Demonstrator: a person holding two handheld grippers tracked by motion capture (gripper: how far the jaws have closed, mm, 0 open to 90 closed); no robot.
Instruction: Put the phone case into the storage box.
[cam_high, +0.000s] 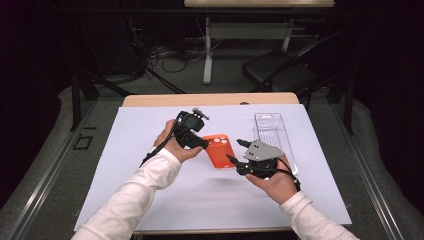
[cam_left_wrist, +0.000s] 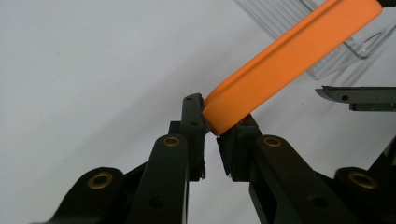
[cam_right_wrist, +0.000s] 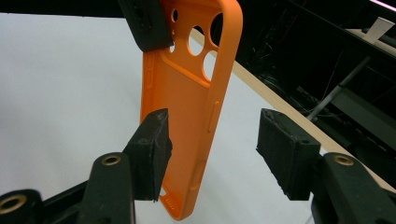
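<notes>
Phone case (cam_high: 218, 150), orange, is up off the surface near the middle of the white sheet (cam_high: 150, 150), held by one corner. Your left gripper (cam_left_wrist: 212, 128) has its jaws pinched tight on that corner, thin rim only, so the rest of the case hangs free out toward your right side. That leaves the long edges open for a second grip.

Your right gripper (cam_right_wrist: 212, 154) has its jaws about half open, straddling the lower end of the case; the near pad looks just beside the back face, the far pad well apart from the side rim. No squeeze yet, as far as I can tell.

Clear plastic tray (cam_high: 272, 135) lies flat toward the right edge of the surface, just behind your right hand (cam_high: 275, 182). Mind it if you swing right.

Open room: near edge and the whole left side of the sheet. Corner pinch is shallow, so the case could pivot or slip if you push on it.
</notes>
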